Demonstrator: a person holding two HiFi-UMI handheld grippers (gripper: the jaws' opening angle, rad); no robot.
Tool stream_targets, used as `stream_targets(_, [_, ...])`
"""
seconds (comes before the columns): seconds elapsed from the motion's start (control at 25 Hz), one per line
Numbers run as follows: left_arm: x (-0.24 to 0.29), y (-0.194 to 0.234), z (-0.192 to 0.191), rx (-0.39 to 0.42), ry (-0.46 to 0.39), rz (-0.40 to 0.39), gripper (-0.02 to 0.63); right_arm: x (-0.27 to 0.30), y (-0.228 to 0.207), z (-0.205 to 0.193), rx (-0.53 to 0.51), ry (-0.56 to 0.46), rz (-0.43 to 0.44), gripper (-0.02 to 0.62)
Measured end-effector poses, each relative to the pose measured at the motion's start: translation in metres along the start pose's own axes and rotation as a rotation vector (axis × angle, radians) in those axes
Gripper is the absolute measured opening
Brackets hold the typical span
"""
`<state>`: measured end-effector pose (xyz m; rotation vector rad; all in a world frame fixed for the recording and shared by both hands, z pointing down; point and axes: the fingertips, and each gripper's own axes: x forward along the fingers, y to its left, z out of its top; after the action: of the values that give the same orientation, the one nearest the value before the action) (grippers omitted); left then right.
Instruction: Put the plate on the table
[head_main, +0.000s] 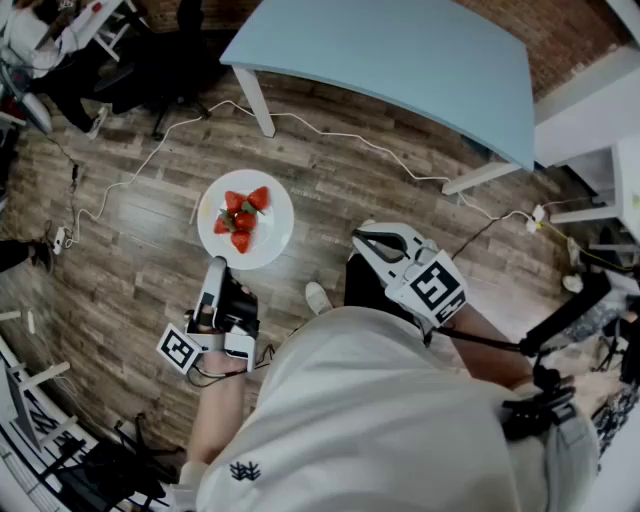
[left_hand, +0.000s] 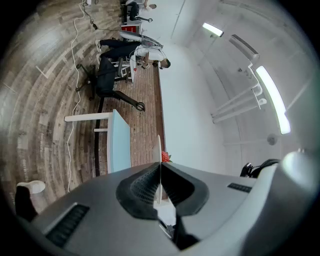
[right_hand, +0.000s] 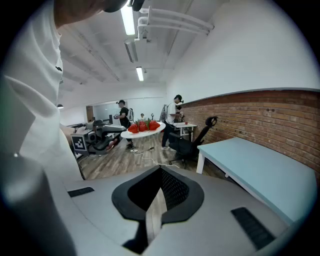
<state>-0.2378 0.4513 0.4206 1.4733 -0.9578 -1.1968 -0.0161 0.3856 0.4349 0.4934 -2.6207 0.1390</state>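
Note:
A white plate (head_main: 268, 232) with several strawberries (head_main: 242, 218) hangs level over the wooden floor. My left gripper (head_main: 217, 266) is shut on its near rim. In the left gripper view the plate (left_hand: 159, 155) shows edge-on as a thin white line between the shut jaws, with a strawberry (left_hand: 165, 157) beyond. The light blue table (head_main: 400, 60) stands ahead of the plate, bare on top. My right gripper (head_main: 372, 240) is shut, holds nothing and stays to the right of the plate. From the right gripper view the plate (right_hand: 142, 129) and left gripper (right_hand: 95, 136) appear at left, the table (right_hand: 260, 170) at right.
A white cable (head_main: 340, 135) runs across the floor under the table's near edge. A black office chair (right_hand: 192, 142) stands past the table's end. People stand at desks far back (right_hand: 174, 117). A white desk (head_main: 625, 170) is at the right.

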Motion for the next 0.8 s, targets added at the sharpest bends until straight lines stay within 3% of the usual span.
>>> stream_targets(0.4, [-0.014, 0.004, 0.0, 0.016, -0.035, 0.01, 0.011, 0.01, 0.004, 0.001, 0.028, -0.033, 0.043, 0.009])
stream_targets(0.8, [0.05, 0.014, -0.006, 0.023, -0.003, 0.006, 0.011, 0.006, -0.054, 0.01, 0.039, -0.072, 0.008, 0.009])
